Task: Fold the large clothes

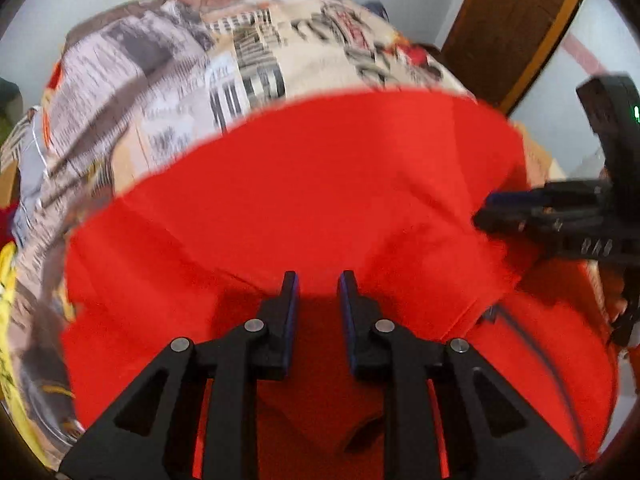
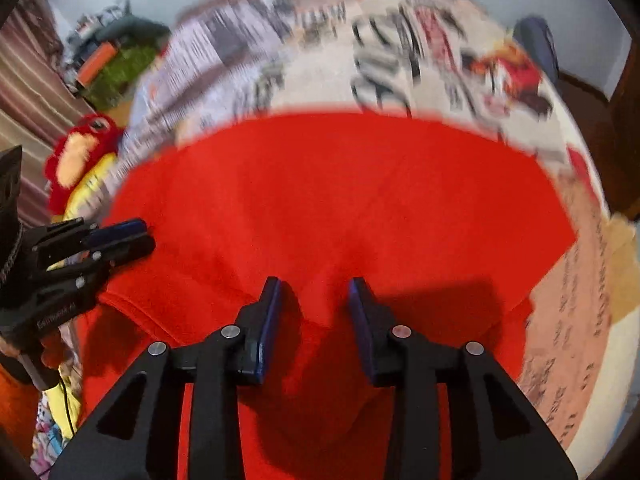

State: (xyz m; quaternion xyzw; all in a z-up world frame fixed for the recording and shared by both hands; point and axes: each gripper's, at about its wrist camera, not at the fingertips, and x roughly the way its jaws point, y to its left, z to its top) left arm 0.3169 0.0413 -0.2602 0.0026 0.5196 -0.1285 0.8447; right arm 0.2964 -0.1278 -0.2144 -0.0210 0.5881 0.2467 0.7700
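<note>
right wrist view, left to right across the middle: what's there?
Left gripper → red garment → newspaper-print bedspread. The red and yellow plush toy sits above the left gripper, so its place in the order is unclear.

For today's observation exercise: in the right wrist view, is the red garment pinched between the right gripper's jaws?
No. The right gripper has its jaws apart above the red garment, with nothing pinched between them.
</note>
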